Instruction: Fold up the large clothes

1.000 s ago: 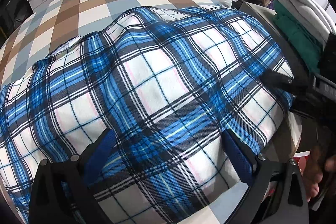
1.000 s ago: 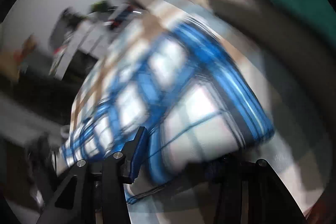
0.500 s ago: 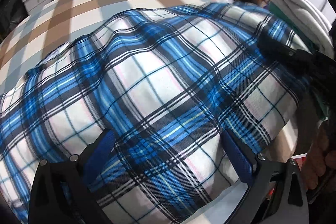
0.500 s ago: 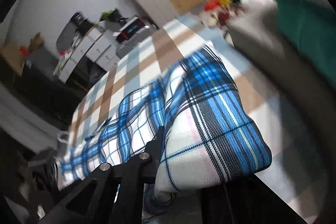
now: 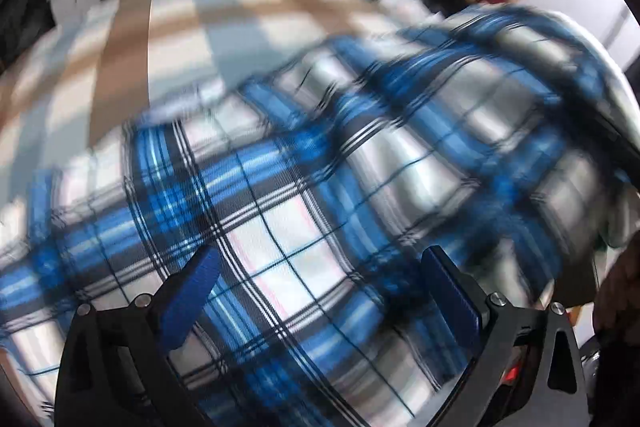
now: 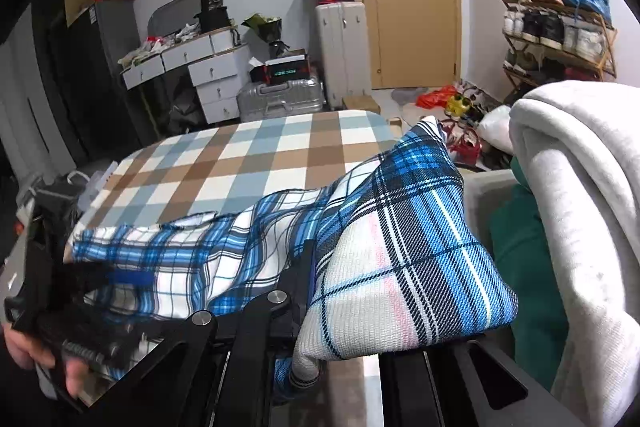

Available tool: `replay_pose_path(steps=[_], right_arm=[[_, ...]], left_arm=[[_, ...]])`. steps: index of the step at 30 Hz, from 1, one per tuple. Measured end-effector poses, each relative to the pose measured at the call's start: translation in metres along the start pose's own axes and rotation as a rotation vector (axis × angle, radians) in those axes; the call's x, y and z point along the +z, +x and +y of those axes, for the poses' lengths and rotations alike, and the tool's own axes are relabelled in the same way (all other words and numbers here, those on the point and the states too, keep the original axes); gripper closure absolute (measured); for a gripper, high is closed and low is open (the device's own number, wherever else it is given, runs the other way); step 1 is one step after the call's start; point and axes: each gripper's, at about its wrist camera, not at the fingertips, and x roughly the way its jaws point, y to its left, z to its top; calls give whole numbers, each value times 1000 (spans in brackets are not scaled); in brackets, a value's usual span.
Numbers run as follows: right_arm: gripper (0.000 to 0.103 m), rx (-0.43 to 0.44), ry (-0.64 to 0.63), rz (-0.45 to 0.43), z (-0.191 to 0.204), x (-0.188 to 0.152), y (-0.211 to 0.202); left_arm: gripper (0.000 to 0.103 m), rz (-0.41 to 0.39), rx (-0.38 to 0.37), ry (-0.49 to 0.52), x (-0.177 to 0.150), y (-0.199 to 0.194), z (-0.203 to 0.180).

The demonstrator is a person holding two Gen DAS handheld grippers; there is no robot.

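A large blue, white and black plaid garment (image 5: 304, 211) lies spread on a bed with a brown, blue and white checked cover (image 5: 160, 47). My left gripper (image 5: 320, 279) stands open low over the cloth, its blue pads (image 5: 200, 283) wide apart with plaid fabric bulging between them. In the right wrist view my right gripper (image 6: 316, 291) is shut on a folded corner of the garment (image 6: 400, 247), held up above the bed cover (image 6: 240, 163). From there the cloth stretches left to the left gripper (image 6: 80, 291), which a hand (image 6: 24, 347) holds. The left wrist view is blurred.
A folded pale grey blanket (image 6: 580, 187) and a green cloth (image 6: 520, 247) are stacked close at the right. Beyond the bed stand silver suitcases (image 6: 280, 99), white drawers (image 6: 208, 67), a wooden door (image 6: 412, 7) and a shoe rack (image 6: 556, 27).
The right gripper closed on the garment's corner, rolled and lifted it off the bed. The cloth's right side now rises in the left wrist view. The left gripper shifted slightly.
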Motion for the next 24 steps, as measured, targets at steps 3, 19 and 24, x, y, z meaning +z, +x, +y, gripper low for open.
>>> replay_pose_path(steps=[3, 19, 24], right_arm=[[95, 15, 8, -2, 1, 0, 1], [95, 41, -73, -24, 2, 2, -2], [95, -15, -93, -60, -5, 6, -8]], left_arm=[[5, 2, 93, 69, 2, 8, -17], [8, -33, 304, 101, 5, 14, -19], [9, -49, 255, 133, 34, 27, -40]])
